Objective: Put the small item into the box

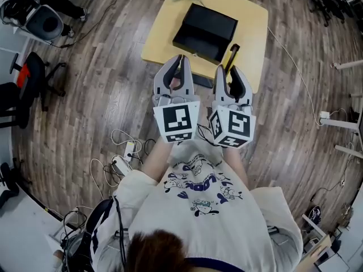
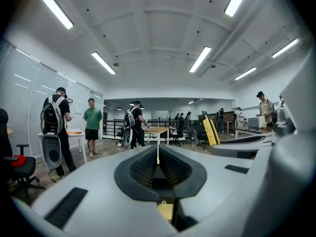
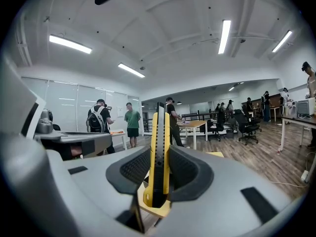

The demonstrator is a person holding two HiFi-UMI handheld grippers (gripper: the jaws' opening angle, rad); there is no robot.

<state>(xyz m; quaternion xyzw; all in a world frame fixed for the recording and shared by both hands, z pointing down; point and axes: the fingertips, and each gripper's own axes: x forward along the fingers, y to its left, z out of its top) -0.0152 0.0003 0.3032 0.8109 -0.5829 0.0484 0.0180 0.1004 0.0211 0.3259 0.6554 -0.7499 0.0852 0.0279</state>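
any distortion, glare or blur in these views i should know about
Head view: strong fisheye, the floor planks curve around the table; light is even, no harsh shadows. Left gripper view: dark vignette at the corners, ceiling lights blown out white, near foreground soft. Right gripper view: same vignette and bright strips, yet the yellow knife looks fairly crisp.

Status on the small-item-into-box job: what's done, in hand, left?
Done: pickup. The yellow-and-black utility knife is clamped upright in the right tool.
In hand: the knife is held by the near edge of the light wooden table, short of the black rectangular box.
Left: carry it over, get it inside the box, release.
The left tool is shut and empty.
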